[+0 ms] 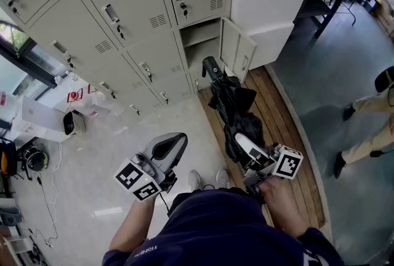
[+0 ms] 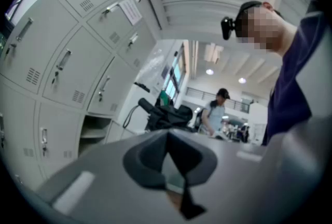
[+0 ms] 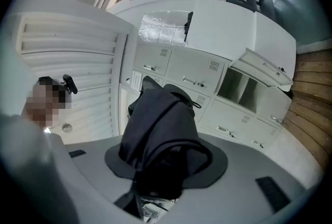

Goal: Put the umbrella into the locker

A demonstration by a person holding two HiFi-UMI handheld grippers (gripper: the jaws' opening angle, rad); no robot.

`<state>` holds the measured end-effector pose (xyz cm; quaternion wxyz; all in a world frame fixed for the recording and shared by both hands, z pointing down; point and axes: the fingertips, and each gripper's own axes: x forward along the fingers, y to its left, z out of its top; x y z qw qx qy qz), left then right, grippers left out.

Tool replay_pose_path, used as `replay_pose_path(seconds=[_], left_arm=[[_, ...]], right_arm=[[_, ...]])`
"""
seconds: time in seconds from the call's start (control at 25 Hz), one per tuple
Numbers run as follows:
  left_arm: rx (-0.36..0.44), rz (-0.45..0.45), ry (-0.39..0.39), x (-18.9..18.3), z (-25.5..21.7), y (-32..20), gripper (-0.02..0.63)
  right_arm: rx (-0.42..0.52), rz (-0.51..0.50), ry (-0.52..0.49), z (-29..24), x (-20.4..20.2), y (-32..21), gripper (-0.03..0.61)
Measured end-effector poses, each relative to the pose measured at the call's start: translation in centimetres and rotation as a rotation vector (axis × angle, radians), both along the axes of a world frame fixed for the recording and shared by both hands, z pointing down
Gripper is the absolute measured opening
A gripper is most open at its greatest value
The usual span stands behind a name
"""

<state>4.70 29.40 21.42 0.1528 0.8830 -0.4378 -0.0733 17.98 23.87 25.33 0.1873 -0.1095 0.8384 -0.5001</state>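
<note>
The carrying step is judged to be in hand: the folded black fabric umbrella (image 1: 233, 112) is held out level above the brown wooden floor boards (image 1: 289, 135), with its rounded black end aimed at the open grey metal locker compartment (image 1: 198, 48) in the bottom row of the pale grey locker bank. The right gripper (image 1: 247, 149) is seen clamped on the near end of the umbrella; in the right gripper view the dark folds are bunched between the jaws and fill the gap, so the grip is partly open round the bundle rather than fully closed. The left gripper (image 1: 168, 149) is held back at the person's side, its jaws brought together with nothing between them. The small grey locker door (image 1: 237, 48) is swung out to the right, and a thin shelf (image 1: 200, 42) is seen inside. From the left gripper view the umbrella is judged not yet inside the opening. For the next move, the end must be guided under the shelf, clear of the door edge, and pushed in before the jaws are released
</note>
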Motion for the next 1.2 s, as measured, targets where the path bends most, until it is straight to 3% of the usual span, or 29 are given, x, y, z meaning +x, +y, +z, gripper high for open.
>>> replay_pose_path(seconds=[0.36, 0.68, 1.2], left_arm=[[-0.006, -0.027, -0.009, 2.2, 0.1, -1.9, 0.002], [-0.03, -0.059, 0.005, 4.2, 1.6, -4.0, 0.002], [-0.06, -0.047, 0.047, 0.4, 4.7, -10.5, 0.002]], right_arm=[[-0.013, -0.029, -0.021, 0.2, 1.9, -2.3, 0.183], [-0.055, -0.051, 0.018, 2.6, 4.0, -5.5, 0.183], [-0.116, -0.03, 0.083, 6.8, 0.6, -11.6, 0.183]])
